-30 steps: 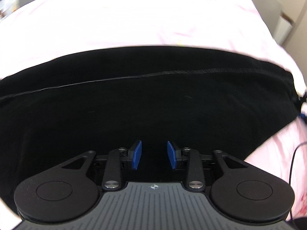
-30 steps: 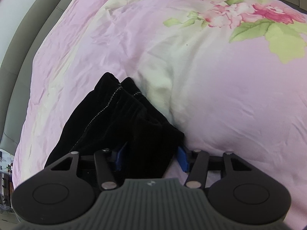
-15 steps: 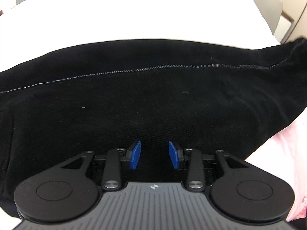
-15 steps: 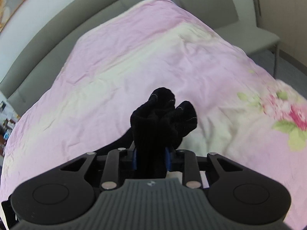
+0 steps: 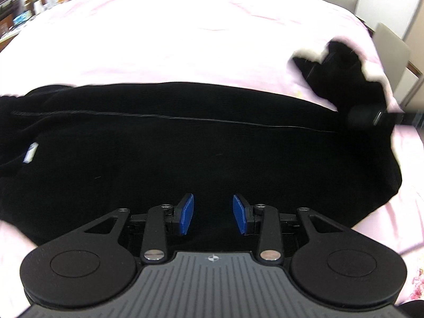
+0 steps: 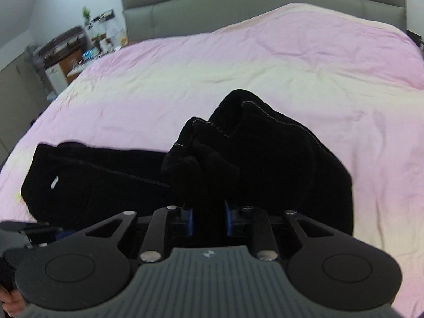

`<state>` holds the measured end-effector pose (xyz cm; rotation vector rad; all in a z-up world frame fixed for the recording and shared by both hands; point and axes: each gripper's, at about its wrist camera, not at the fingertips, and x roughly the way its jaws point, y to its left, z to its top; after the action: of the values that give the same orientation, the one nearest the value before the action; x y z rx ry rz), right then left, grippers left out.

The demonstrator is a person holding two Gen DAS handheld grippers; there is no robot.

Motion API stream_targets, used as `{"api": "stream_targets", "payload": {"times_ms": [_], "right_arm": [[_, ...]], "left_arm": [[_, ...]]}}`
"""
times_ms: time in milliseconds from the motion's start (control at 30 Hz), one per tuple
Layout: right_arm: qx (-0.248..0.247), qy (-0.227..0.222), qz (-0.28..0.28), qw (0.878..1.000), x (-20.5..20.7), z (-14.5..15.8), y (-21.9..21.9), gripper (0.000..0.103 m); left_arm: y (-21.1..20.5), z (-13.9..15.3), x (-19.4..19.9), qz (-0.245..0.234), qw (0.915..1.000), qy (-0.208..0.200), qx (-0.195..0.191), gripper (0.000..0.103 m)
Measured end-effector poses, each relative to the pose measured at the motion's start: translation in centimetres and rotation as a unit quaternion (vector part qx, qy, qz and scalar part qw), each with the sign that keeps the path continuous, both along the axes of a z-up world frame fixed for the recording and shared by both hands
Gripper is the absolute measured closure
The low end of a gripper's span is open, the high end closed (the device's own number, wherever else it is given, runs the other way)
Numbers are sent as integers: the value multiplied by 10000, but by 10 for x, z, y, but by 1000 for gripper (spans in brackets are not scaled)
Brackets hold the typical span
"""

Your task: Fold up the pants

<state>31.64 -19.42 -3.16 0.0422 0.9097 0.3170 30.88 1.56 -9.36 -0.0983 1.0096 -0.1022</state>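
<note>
Pants (image 5: 201, 145): black, lying across the near part of the bed, the long body stretched sideways with a pale stitched seam running along it; a small white tag shows near the left end in both views
Pants end: one end is gathered into a bunch and raised above the rest of the cloth, seen in the right wrist view (image 6: 238, 143) with stitched hems on top
Left tool (image 5: 213, 217): blue pads (image 5: 186, 213) set wide apart with nothing between them, low over the near edge of the black cloth; whether the pads touch the cloth I cannot tell
Right tool (image 6: 208, 221): blue pads drawn in narrow and clamped on the bunched end of the pants, the cloth filling the gap between them and rising up past the fingers; in the left wrist view it appears at the far right with black cloth above it
Bed (image 6: 304, 53): covered with a pink sheet, paler toward the middle, wrinkled; a grey padded headboard (image 6: 238, 5) stands at the far side
Chair (image 5: 392, 50): grey, beside the bed at the right edge of the left wrist view
Shelf (image 6: 69, 50): cluttered, beside the bed at the far left, blurred
</note>
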Motion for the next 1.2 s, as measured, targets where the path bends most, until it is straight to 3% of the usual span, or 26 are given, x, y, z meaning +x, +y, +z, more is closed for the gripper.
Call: {"api": "stream_targets", "payload": {"times_ms": [167,267,400,433,500,667,800,933,1033,1100,1200], "right_arm": [[-606,655,595,9942,0,-71,57,85],[-1047,673,850,9886,-10,-97,75,82],[-1004,714,1119,9861,-17,-89,77,55],[-974,744,1175,9855,-18,-85,75,53],[-924,804,1225,9849,-20,-76,71,53],[-869,758,1065,9876,-23,-49,39,52],[-1125,660,738,9887,-23,-43,6,53],[-1092,703,320,9910,-20,-48,-31,53],[-980,710,213,9924,-25,-54,-48,53],[-990,697,253,9923,-27,-59,-52,53],[-1010,555,376,9926,-31,-62,-57,53]], "left_arm": [[32,-5,0,144,9998,90,-52,61],[42,-14,-1,157,9998,99,-101,61],[44,-20,-6,128,9996,106,-230,61],[43,-31,-10,119,9995,88,-268,61],[47,-45,-16,21,9992,100,-392,62],[37,-34,-8,-297,9982,40,-524,61],[20,-27,3,-491,9944,-20,-934,61],[-1,-36,21,-573,9886,75,-1388,42],[-13,-49,32,-526,9843,371,-1644,41],[-22,-59,38,-442,9847,581,-1585,41],[-39,-63,41,-461,9922,517,-1034,42]]}}
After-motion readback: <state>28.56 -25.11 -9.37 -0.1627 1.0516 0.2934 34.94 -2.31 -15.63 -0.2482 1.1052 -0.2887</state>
